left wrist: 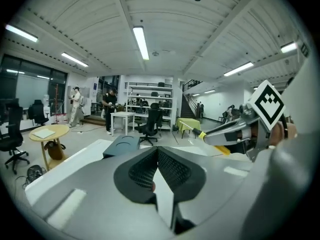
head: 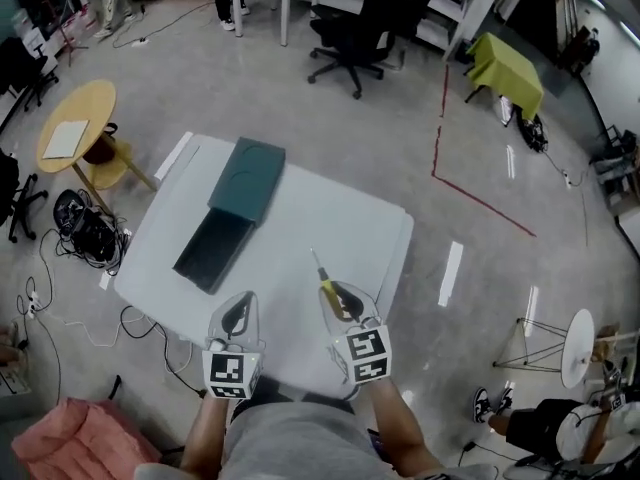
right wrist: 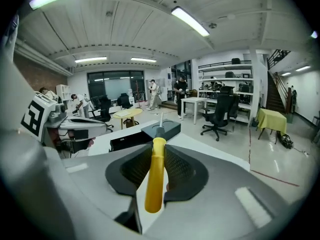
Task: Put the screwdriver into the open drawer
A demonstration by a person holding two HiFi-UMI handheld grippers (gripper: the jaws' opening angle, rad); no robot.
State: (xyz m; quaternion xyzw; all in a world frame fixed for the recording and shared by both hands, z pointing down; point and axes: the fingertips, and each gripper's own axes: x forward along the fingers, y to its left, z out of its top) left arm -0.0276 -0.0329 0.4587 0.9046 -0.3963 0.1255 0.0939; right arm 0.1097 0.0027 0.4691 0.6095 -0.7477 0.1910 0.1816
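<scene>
A yellow-handled screwdriver (head: 322,274) is clamped between the jaws of my right gripper (head: 341,301), its metal tip pointing away over the white table (head: 330,218). In the right gripper view the handle (right wrist: 155,176) lies between the pads, aimed at the dark green drawer unit (right wrist: 162,128) and its pulled-out drawer (right wrist: 129,140). From the head view the drawer unit (head: 246,179) sits at the table's far left, with the open drawer (head: 212,252) extending toward me. My left gripper (head: 236,317) hovers near the table's front edge, jaws together and empty (left wrist: 157,150).
A round wooden table (head: 78,118) with a sheet of paper stands left of the work table, above cables and a dark bag (head: 86,232) on the floor. A black office chair (head: 352,30) and a green-covered table (head: 507,68) stand further off. A pink cloth (head: 68,442) lies at the lower left.
</scene>
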